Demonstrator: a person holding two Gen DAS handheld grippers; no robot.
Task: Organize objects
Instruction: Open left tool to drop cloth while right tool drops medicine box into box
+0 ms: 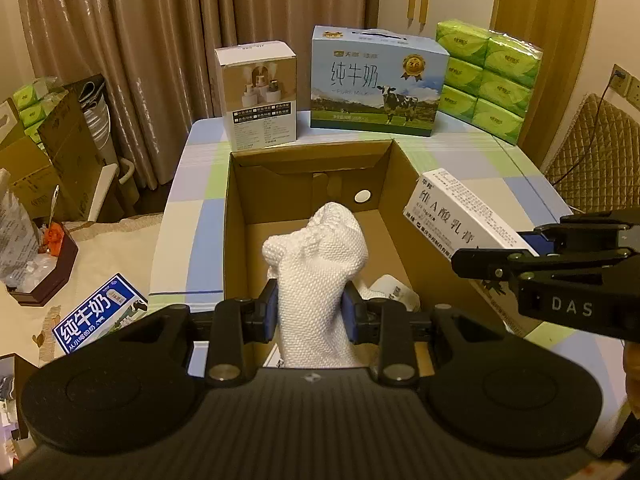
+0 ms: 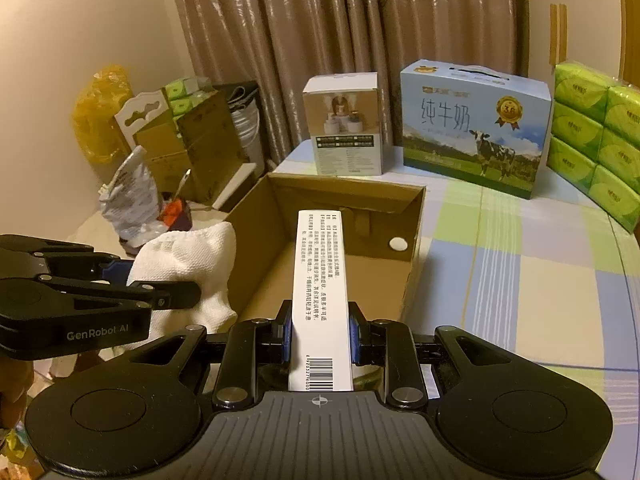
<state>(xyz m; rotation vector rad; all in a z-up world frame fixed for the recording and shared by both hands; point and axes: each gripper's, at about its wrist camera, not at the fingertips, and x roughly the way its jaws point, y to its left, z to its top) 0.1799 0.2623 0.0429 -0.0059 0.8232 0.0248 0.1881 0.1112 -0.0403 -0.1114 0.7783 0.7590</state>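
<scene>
An open cardboard box point(image 1: 236, 216) point(image 2: 414, 240) stands on the checked tablecloth. My left gripper point(image 1: 310, 310) is shut on a white textured cloth point(image 1: 316, 264), held above the box's near end; the same cloth point(image 2: 188, 256) shows at the left of the right wrist view. My right gripper point(image 2: 320, 328) is shut on a long white carton with black print and a barcode point(image 2: 318, 280), pointing over the box's open top. That carton point(image 1: 460, 216) hangs above the box's right wall in the left wrist view. A white item point(image 1: 390, 290) lies on the box floor.
At the table's far edge stand a small white product box point(image 1: 260, 96), a blue milk case with a cow point(image 1: 376, 84) and stacked green tissue packs point(image 1: 488, 76). A blue milk carton point(image 1: 100, 314) lies to the left. Cartons and bags crowd the left side point(image 2: 180, 140).
</scene>
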